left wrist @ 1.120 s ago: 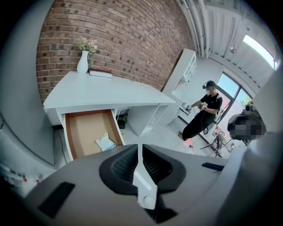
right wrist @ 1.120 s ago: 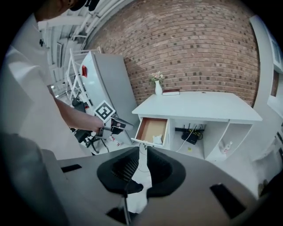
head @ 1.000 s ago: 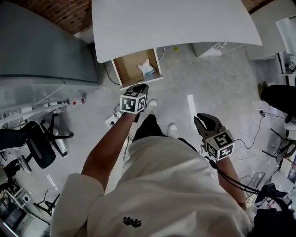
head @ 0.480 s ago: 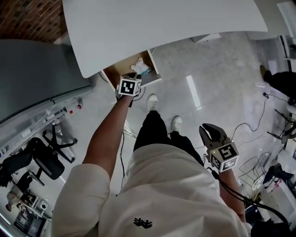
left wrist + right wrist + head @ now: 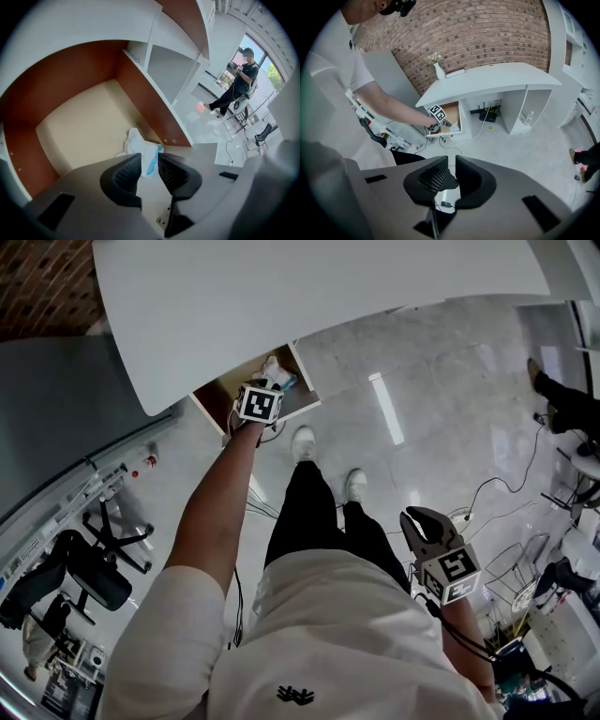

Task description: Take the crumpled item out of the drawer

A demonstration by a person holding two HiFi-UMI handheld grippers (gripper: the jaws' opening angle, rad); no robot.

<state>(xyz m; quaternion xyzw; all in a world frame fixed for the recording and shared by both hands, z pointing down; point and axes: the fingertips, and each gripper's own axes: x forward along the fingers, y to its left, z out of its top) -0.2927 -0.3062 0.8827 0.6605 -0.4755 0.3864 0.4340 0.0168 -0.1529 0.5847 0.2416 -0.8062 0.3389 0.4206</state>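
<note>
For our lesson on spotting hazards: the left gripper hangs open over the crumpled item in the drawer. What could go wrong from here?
1. The crumpled item lies close to the drawer's side wall, so the left gripper may strike that wall.
2. The jaws may pinch only a loose fold, and the item could slip out.

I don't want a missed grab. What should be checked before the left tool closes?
1. Drawer open: ok.
2. Crumpled item lined up with the gap of the left tool: ok.
3. Left jaws apart, ready to close: ok.
4. Item far enough in between the jaws for a firm pinch: cannot tell.
5. Right tool empty and hanging away from the drawer: ok.
</note>
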